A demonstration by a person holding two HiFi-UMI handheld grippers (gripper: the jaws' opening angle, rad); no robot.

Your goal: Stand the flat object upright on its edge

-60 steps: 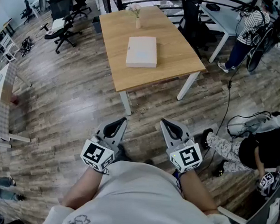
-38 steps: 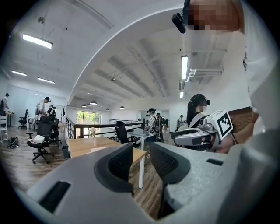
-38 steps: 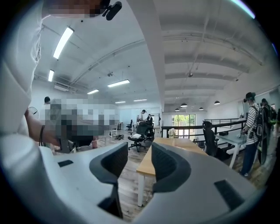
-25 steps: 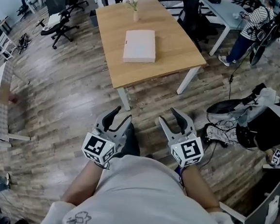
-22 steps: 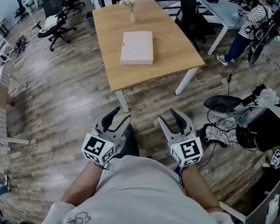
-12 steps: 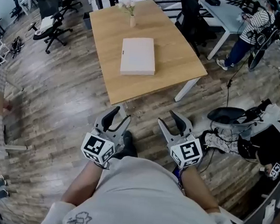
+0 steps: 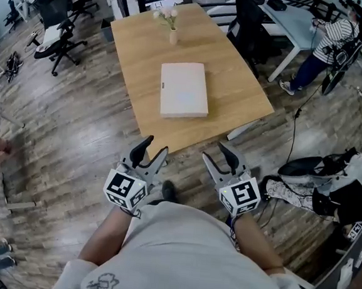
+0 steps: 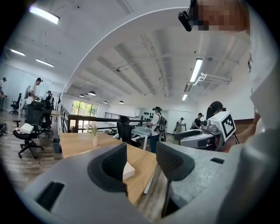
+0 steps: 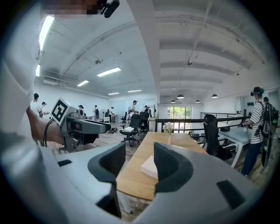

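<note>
A flat pale pink box [image 7: 184,90] lies on its broad face in the middle of a wooden table [image 7: 139,49]. It also shows in the left gripper view as a pale box [image 8: 128,170] and in the right gripper view as a box [image 9: 149,167] on the tabletop. My left gripper [image 7: 151,149] is held near the table's front edge, open and empty. My right gripper [image 7: 218,154] hangs beside it, also open with nothing between its jaws. Both are well short of the box.
A small vase with flowers [image 7: 172,30] stands at the table's far end. Office chairs [image 7: 53,26] are at the far left. A person [image 7: 328,43] stands at the far right by another desk. A dark bag and cables [image 7: 320,172] lie on the floor at the right.
The view has moved forward toward the table, so the table and box sit closer to both grippers. The grippers keep the same open stance in front of the body.
</note>
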